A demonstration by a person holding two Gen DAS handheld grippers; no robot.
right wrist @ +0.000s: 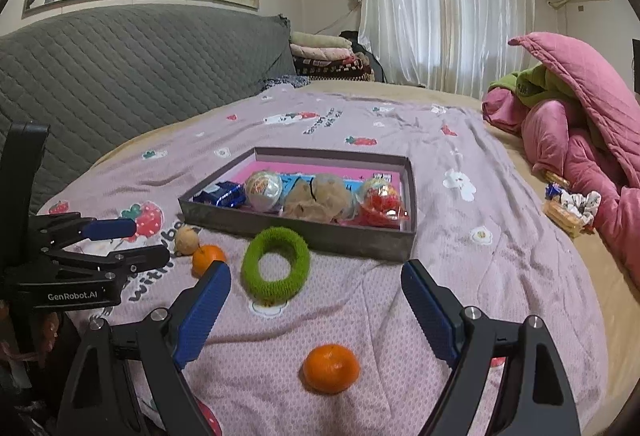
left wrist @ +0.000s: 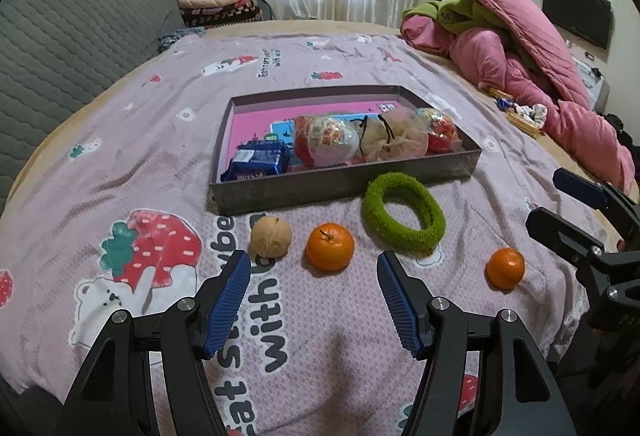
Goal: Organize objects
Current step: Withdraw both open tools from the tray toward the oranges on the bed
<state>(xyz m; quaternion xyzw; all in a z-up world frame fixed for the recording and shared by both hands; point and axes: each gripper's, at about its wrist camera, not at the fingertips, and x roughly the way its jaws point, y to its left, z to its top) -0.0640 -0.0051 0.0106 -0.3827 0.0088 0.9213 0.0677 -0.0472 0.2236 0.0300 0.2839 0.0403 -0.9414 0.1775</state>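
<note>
On the pink printed blanket a walnut (left wrist: 271, 236), an orange (left wrist: 330, 246), a fuzzy green ring (left wrist: 402, 214) and a second orange (left wrist: 505, 268) lie in front of a grey tray (left wrist: 344, 184). The tray holds a blue snack packet (left wrist: 260, 160), a plastic egg (left wrist: 324, 146), a mesh pouch (left wrist: 392, 140) and a red-filled egg (left wrist: 438, 134). My left gripper (left wrist: 312, 256) is open, just short of the first orange. My right gripper (right wrist: 316, 268) is open wide above the second orange (right wrist: 331, 368), pads clear of it. The ring (right wrist: 276, 262) lies just beyond its left finger.
A pile of pink and green quilts (left wrist: 520, 52) fills the bed's right side, with a small basket of snacks (right wrist: 570, 212) beside it. A grey quilted headboard (right wrist: 120, 68) runs along the left. Folded blankets (right wrist: 328, 54) sit at the back by the curtain.
</note>
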